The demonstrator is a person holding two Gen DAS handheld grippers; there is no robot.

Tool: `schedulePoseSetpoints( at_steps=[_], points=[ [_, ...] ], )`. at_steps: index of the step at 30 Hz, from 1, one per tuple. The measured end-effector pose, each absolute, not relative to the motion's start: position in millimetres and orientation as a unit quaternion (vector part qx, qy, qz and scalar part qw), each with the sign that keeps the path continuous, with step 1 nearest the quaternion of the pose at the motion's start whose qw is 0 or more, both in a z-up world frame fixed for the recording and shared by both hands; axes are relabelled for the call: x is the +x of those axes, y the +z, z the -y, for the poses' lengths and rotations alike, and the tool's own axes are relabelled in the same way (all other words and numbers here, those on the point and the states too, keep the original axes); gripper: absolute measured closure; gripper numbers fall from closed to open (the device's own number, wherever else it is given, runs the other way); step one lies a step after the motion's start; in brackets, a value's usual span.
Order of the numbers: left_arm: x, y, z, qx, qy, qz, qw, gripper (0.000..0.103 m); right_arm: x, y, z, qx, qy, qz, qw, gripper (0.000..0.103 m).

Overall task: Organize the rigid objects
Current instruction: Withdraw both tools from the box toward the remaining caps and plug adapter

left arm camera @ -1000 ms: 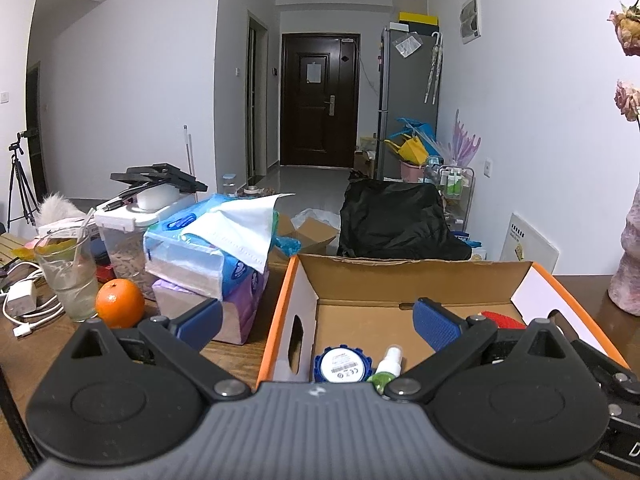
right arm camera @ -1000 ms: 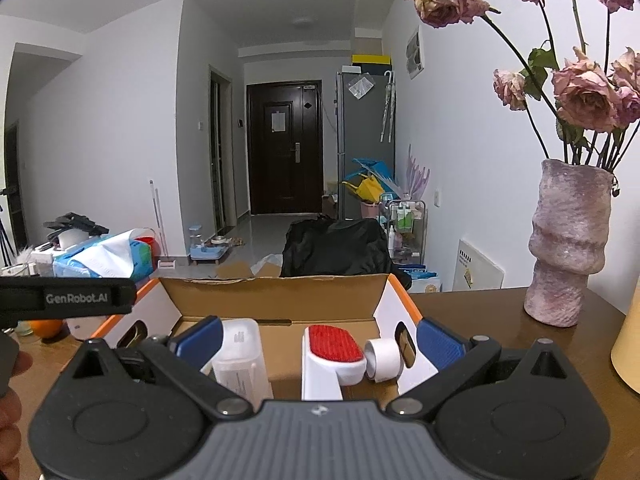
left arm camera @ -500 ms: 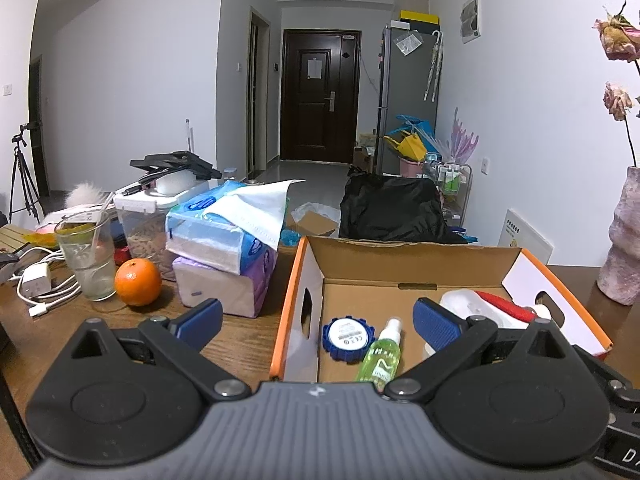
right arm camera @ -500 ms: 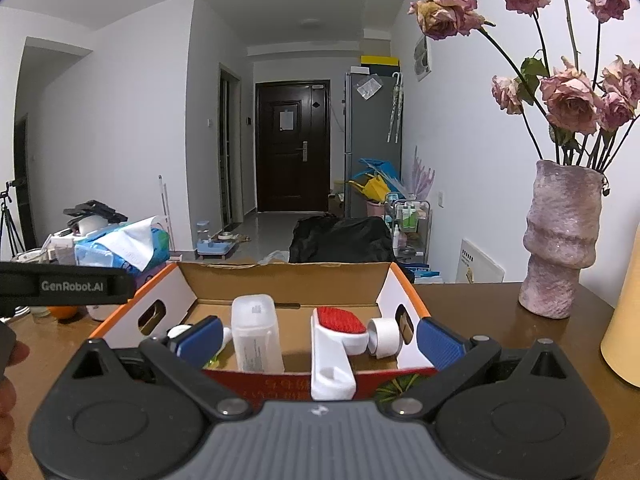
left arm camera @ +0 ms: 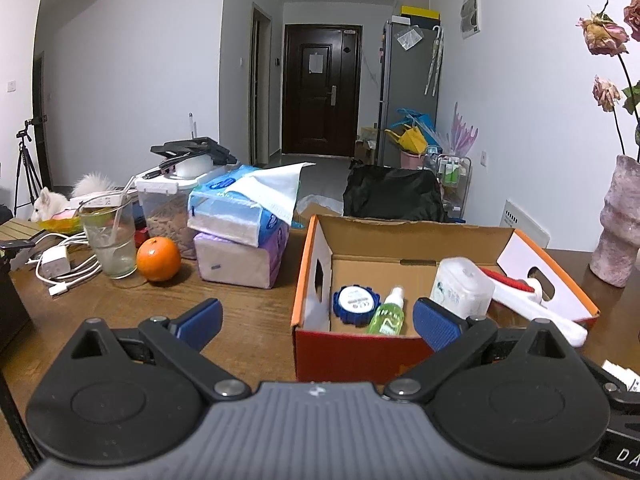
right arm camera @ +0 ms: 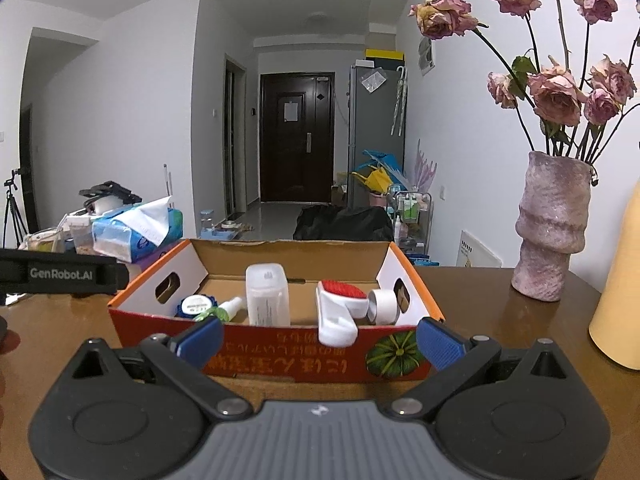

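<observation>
The box point(right arm camera: 280, 344) sits mid-frame on the brown surface point(right arm camera: 500, 300), holding a blue cap point(right arm camera: 196, 305), green spray bottle point(left arm camera: 386, 314), white jar point(right arm camera: 267, 294), red-topped brush point(right arm camera: 340, 306) and what looks like a tape roll point(right arm camera: 382, 305). The left gripper point(left arm camera: 316, 316) and right gripper point(right arm camera: 318, 338) hover low in frame before it, fingers apart and empty. An orange point(left arm camera: 158, 259) lies left of the box.

Wooden table point(left arm camera: 248, 320) with cardboard box point(left arm camera: 360, 350)

Box point(right arm camera: 276, 354) on table point(right arm camera: 480, 300); vase point(right arm camera: 550, 226) right.
</observation>
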State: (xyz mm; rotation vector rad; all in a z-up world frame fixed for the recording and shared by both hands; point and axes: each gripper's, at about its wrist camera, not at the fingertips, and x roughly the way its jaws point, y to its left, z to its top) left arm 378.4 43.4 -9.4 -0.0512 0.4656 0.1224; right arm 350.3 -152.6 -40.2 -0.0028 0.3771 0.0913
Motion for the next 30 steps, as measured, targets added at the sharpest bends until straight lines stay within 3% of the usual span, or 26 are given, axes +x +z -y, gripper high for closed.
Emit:
schedulePoseSetpoints(
  at_steps=[30],
  points=[
    [317.8, -42.4, -66.0, -0.017, 0.07, -0.285, 0.956, 0.0, 300.9, -71.1, 148.1, -0.019, 0.066, -0.236, 0.969, 0.0]
  ],
)
